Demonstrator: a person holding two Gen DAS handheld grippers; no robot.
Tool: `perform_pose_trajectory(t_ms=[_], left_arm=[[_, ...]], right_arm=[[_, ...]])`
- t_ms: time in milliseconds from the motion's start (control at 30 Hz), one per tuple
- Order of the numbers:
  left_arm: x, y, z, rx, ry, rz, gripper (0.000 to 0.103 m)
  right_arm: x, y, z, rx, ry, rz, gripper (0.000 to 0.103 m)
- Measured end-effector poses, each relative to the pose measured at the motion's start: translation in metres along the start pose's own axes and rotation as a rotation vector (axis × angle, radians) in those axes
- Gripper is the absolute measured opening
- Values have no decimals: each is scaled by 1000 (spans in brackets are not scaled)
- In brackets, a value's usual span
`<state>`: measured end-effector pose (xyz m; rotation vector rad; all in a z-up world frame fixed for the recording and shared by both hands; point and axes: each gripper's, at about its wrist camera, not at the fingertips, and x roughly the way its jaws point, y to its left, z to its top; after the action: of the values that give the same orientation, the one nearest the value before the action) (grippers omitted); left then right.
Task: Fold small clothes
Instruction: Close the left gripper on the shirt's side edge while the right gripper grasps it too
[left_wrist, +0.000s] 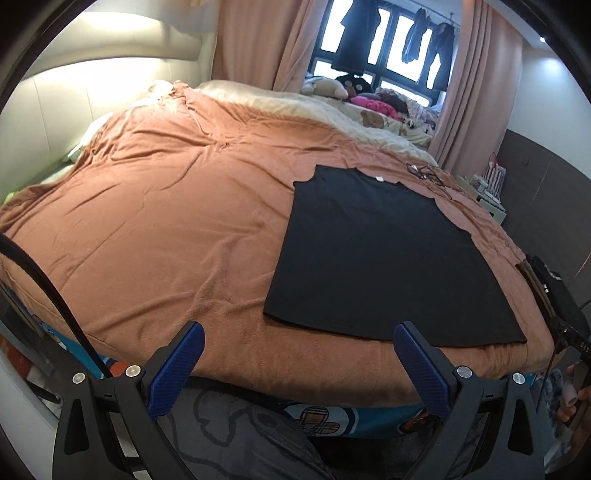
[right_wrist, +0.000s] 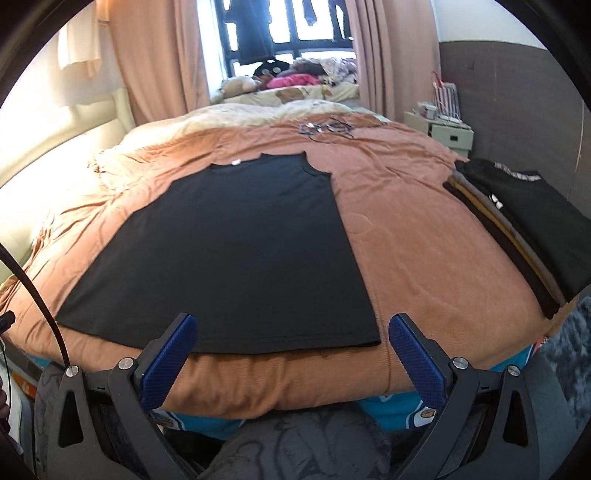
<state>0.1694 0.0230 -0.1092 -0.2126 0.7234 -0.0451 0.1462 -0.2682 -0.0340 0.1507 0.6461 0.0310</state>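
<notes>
While both grippers, left gripper (left_wrist: 297, 339) and right gripper (right_wrist: 291, 332), gape empty, black shirt (right_wrist: 236, 251) flat on bedspread (right_wrist: 424, 236), sleeves seemingly folded under

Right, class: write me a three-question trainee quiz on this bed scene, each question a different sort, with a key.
1. True or false: the left tool grips the black shirt.
2. Which lies at the bed's right edge? A) a stack of folded clothes B) a laundry basket C) a pair of shoes
3. Fill in: the shirt lies spread flat on the ______ blanket.

Key:
1. False; both tools, the right tool too, are open and hold nothing.
2. A
3. Orange-brown
</notes>
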Motion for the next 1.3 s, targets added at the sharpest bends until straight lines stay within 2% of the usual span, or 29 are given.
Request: perform_pose_trajectory(t_ms=[267,433,533,567,667,733,900,1067,1167,1233,1300], left_arm=[[47,3,9,0,83,10,102],[71,8,11,-36,126,-45,101],[85,13,13,-65,151,-46,87],[90,16,14,-79,163,-42,80],[101,22,14,-108,192,-41,61],[108,25,14,-118,210,-24,56],[119,29,12,-134,243,-1,38],[125,35,12,-149,251,-1,30],[128,34,15,-141,252,11,23],[129,35,15,-141,253,16,17],[128,37,16,-144,251,18,8]], right_arm=[[25,-10,5,57,73,-29,103],[33,-23,8,102,98,-30,103],[40,-31,13,121,108,-12,103],[43,-35,14,124,106,-10,103],[47,-43,14,143,109,2,92],[53,-53,10,162,123,11,79],[65,-71,6,213,150,36,72],[71,-83,8,255,143,43,65],[70,-87,8,284,140,43,53],[68,-91,6,312,139,80,42],[66,-93,5,325,134,100,41]])
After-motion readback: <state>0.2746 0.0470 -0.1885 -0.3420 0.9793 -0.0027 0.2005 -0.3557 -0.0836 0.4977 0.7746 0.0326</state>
